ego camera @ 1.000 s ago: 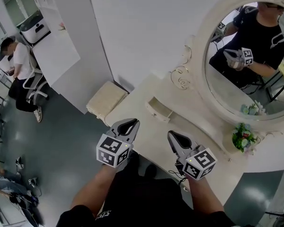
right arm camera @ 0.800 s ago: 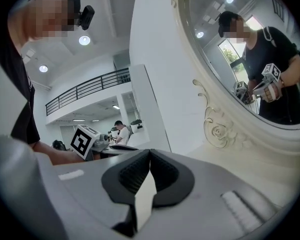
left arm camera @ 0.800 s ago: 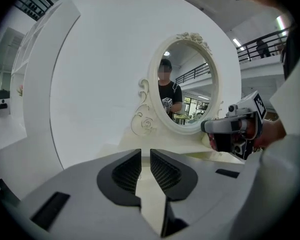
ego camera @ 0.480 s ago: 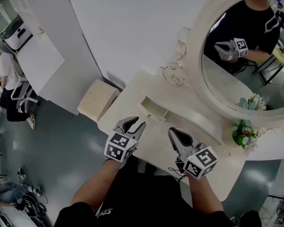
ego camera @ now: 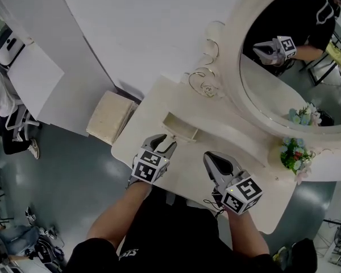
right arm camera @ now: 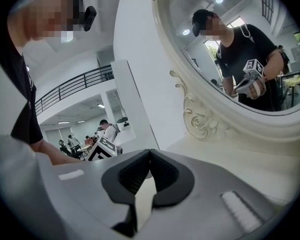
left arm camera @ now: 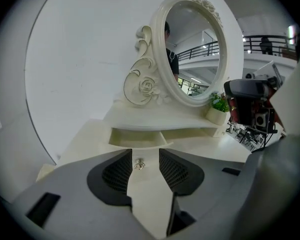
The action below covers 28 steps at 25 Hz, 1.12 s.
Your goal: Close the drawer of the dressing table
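Left gripper (left arm camera: pixel 145 153) first: its fingers (left arm camera: pixel 117 171) are spread wide, having just been opening. The little metal knob (left arm camera: pixel 139 164) sits in the gap between them, and neither pad touches it. That knob belongs to the drawer (left arm camera: pixel 135 138), which stands pulled out of the low riser at the centre of the left gripper view. In the head view the drawer (ego camera: pixel 179 127) lies just left of middle, right ahead of the left gripper (ego camera: pixel 163 145). Over on the right gripper (right arm camera: pixel 149 153), the fingers (right arm camera: pixel 165 176) are pressed together on nothing, hovering above the tabletop (ego camera: pixel 244 147) at lower right.

Now, the drawer looks small, stiff and light (painted wood, I'd guess), so a gentle shove should send it home. The knob is tiny and probably slick, so the flat front around it seems the safer place to press. Room to move? There's bare tabletop in front, though the tabletop's near edge runs just under the left gripper. Behind stands the carved mirror (ego camera: pixel 284 73), and a potted plant (ego camera: pixel 294 152) sits well off to the right, clear of the push line.
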{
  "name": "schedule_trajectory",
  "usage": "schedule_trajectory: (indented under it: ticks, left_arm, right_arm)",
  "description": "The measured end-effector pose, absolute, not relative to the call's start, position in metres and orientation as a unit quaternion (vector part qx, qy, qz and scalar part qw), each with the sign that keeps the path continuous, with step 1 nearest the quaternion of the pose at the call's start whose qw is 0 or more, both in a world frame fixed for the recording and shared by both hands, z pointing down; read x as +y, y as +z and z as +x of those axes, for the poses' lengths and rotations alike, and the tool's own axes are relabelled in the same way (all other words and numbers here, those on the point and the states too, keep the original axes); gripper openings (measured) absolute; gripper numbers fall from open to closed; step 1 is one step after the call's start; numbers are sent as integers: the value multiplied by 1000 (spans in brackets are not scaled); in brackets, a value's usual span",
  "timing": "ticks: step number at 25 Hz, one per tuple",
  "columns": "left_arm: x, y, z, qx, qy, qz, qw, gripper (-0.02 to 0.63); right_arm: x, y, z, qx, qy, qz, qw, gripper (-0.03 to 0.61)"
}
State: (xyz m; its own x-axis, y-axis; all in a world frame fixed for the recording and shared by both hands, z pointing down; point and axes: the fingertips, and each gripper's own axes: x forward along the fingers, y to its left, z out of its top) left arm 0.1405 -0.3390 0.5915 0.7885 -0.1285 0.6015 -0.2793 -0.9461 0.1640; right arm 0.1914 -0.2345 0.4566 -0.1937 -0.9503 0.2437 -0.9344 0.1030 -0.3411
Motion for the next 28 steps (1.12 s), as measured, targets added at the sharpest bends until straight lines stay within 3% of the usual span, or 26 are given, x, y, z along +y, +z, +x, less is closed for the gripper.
schedule_trajectory:
  ticks: [23, 28]
  left_arm:
    - [-343, 661, 157, -87, 391, 907, 127, 158]
    - [-345, 663, 159, -88, 395, 906, 122, 100]
  right_arm:
    - [-221, 476, 204, 714, -236, -659, 19, 12]
    - [-219, 476, 205, 713, -237, -659, 18, 12]
